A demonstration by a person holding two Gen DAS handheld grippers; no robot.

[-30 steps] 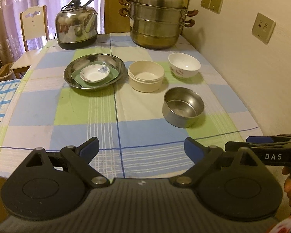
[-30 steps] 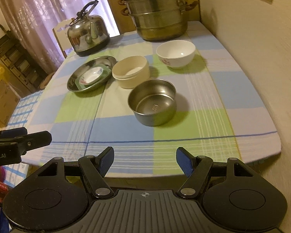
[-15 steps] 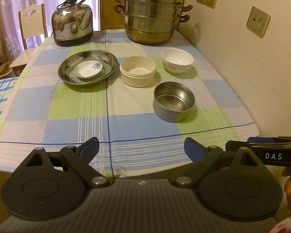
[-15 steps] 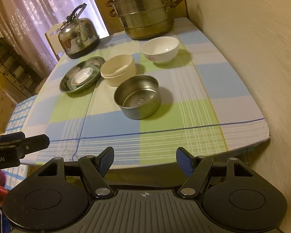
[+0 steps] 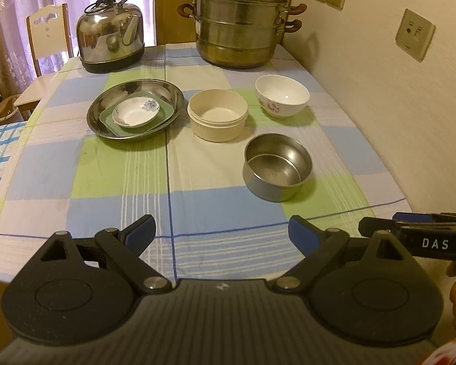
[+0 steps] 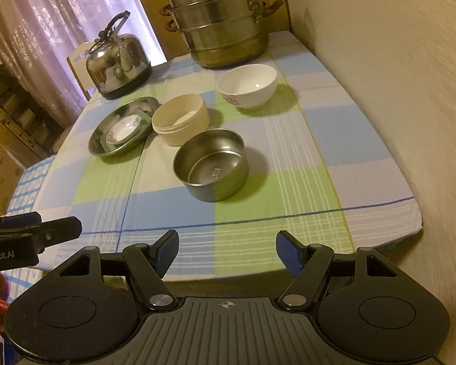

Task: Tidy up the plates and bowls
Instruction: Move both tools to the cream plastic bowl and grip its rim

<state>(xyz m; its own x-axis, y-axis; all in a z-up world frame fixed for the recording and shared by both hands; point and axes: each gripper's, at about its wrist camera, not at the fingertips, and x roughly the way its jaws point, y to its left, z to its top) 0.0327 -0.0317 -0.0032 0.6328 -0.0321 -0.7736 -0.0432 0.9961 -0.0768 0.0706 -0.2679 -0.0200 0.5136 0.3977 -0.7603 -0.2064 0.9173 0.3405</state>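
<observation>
left wrist view: left gripper (image 5: 222,231) and right gripper (image 6: 226,248) hover level, jaws spread, empty.

Steel bowl (image 5: 277,167) brushed metal, dull sheen; wide dish (image 5: 136,109) polished metal, mirror-glossy, like kettle (image 5: 111,44) and steamer pot (image 5: 239,27). White bowl (image 5: 282,95) and small saucer (image 5: 136,112) glazed ceramic, glossy; cream container (image 5: 218,118) matt, plastic-looking. Counter (image 5: 118,176) under checked woven cloth, matt; claw (image 5: 222,232) matt black plastic, blue pads (image 5: 141,230).

Saucer (image 5: 136,112) in basin (image 5: 167,91), left of tub (image 5: 217,118)
</observation>
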